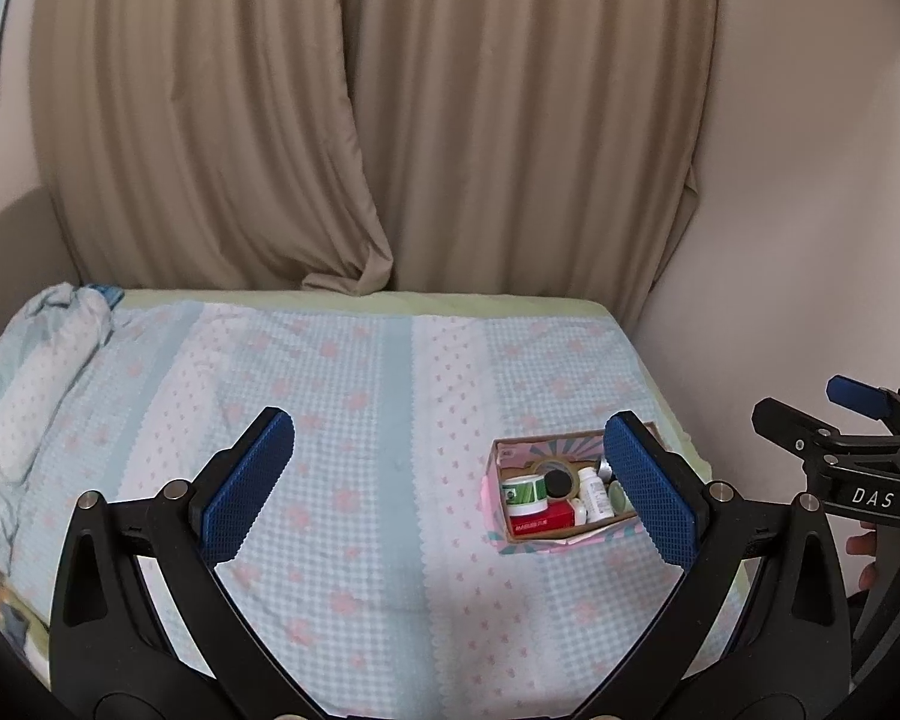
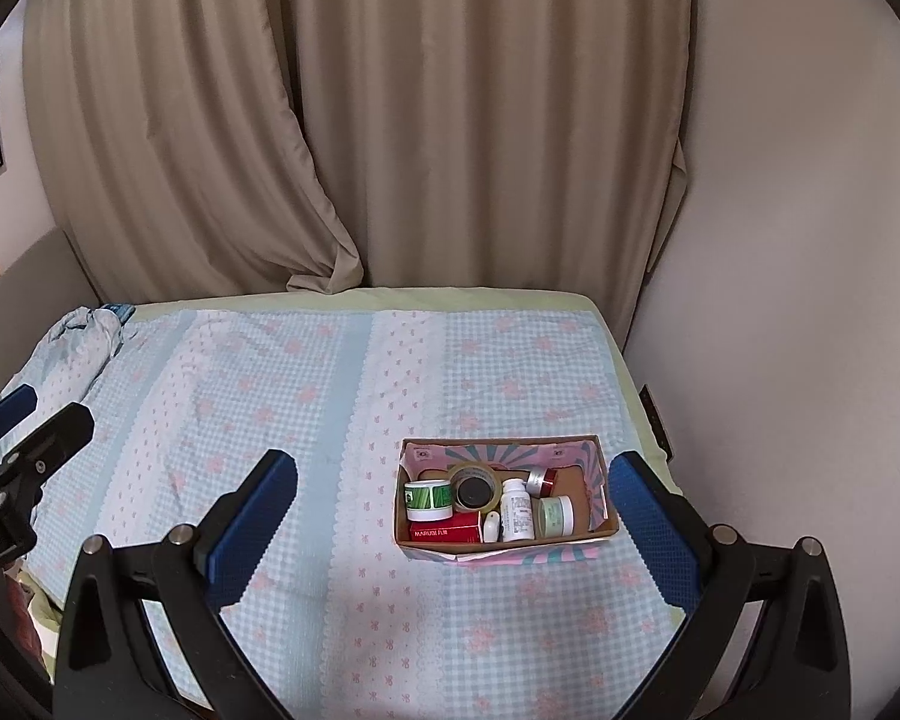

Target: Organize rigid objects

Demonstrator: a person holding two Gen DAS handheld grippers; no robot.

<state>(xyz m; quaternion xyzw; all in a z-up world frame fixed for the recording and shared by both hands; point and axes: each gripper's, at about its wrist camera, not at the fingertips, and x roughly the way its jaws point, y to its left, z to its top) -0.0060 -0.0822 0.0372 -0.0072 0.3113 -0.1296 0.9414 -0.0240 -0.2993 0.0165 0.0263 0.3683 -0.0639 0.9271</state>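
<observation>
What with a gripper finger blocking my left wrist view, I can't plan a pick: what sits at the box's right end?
Observer: A pale green jar stands upright near the front right corner of the box.
Operator: Anything behind it?
Observer: A small red and silver jar appears to lie on its side toward the back, with bare cardboard floor to its right.
Operator: Is the right gripper free?
Observer: Yes, the right gripper is open and holds nothing.
</observation>
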